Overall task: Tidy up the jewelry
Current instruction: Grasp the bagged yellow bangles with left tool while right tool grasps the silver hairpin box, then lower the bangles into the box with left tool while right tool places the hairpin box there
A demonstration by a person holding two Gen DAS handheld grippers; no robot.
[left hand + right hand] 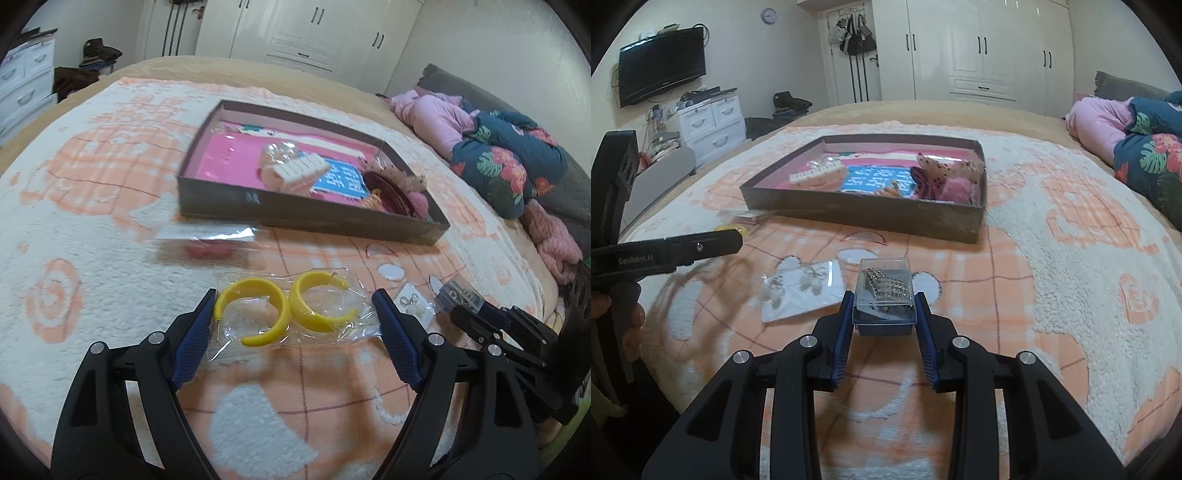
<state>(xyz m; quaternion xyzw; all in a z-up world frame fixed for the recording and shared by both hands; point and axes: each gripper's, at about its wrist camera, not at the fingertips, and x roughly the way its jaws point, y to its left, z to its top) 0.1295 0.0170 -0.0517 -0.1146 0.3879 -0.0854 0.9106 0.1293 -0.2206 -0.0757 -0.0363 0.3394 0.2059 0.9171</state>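
My left gripper (pixel 293 299) is open, its blue pads on either side of a clear bag with two yellow hoop earrings (pixel 284 312) lying on the blanket. My right gripper (pixel 884 299) is shut on a small clear plastic box of sparkly jewelry (pixel 884 291), also seen in the left wrist view (pixel 458 295). A brown tray (pixel 864 216) (pixel 314 218) sits farther back, holding a white hair clip (pixel 295 171), pink items and other accessories. A white card with pearl earrings (pixel 801 288) (pixel 410 304) lies left of the box.
A clear packet with a red item (pixel 210 245) lies in front of the tray's left end. Folded pink and floral bedding (pixel 491 155) is piled at the right. A white drawer unit (pixel 709 122) and a wall TV (pixel 661 64) stand beyond the bed's left side.
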